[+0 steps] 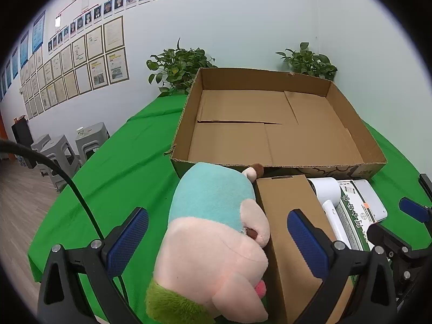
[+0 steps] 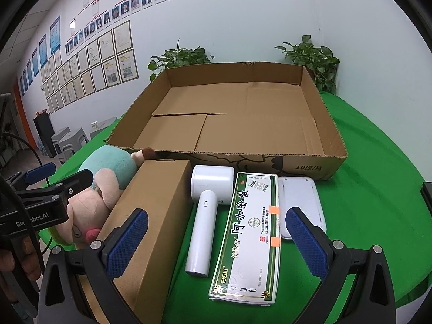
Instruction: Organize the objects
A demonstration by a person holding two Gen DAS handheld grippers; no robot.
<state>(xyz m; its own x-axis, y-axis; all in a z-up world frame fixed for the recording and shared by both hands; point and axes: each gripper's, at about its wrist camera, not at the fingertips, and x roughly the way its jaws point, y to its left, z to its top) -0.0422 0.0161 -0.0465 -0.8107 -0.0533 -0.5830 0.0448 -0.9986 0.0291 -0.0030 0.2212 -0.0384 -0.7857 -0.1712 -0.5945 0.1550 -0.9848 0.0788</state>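
The worktop, draped in green cloth, carries a big shallow cardboard tray at the back, and that tray holds nothing yet, so the organizing looks to be at its very start.

In front of the tray lie five things in a row. From the person's left: a plush doll, a closed brown carton touching the doll, a white handheld appliance, a long green-bordered medicine box and a flat white device.

The left gripper has its jaws spread wide with the doll between them, but the pads stand clear of the plush. The right gripper is likewise wide open, empty, aimed over the appliance and the medicine box.

The next move probably calls for either gripper to drop, close on its item, lift it over the tray's near wall and set it inside. The doll is soft and bulky, so a squeeze at mid-body should serve.

The carton presses against the doll and may get nudged. The near wall of the tray needs clearing. Two potted plants behind the tray are well out of the way.
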